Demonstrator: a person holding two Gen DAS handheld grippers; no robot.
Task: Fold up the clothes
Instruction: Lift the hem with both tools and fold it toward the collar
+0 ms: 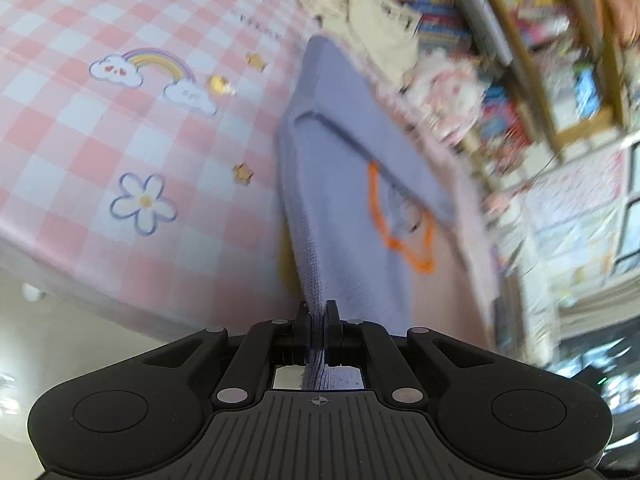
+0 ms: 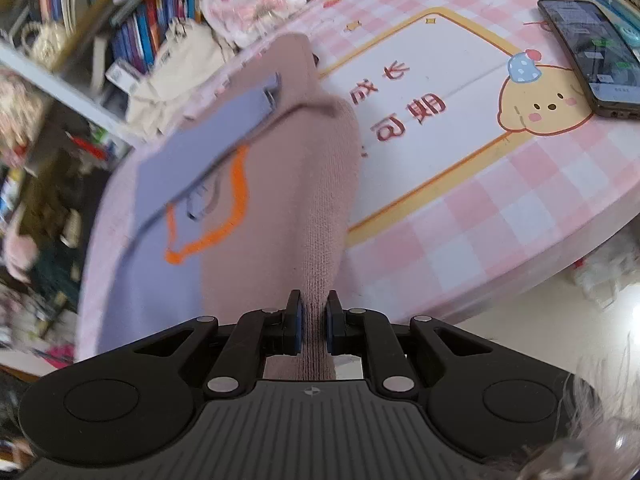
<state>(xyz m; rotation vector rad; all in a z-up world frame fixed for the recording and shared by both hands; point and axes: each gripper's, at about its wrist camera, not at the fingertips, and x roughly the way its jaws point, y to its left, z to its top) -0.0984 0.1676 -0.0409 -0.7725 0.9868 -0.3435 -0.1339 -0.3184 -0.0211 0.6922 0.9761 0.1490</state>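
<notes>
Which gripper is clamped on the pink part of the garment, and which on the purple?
The right gripper grips the pink knit edge of the garment. The left gripper has its jaws shut on the purple edge instead.

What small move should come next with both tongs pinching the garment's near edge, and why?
Probably carry both tongs forward together, laying the held edge over the far part. The left tongs are shut on the lilac side of the garment and the right tongs on its pink side, so the near hem is lifted off the checked table cover while the rest lies flat beyond, ready for a fold.
</notes>
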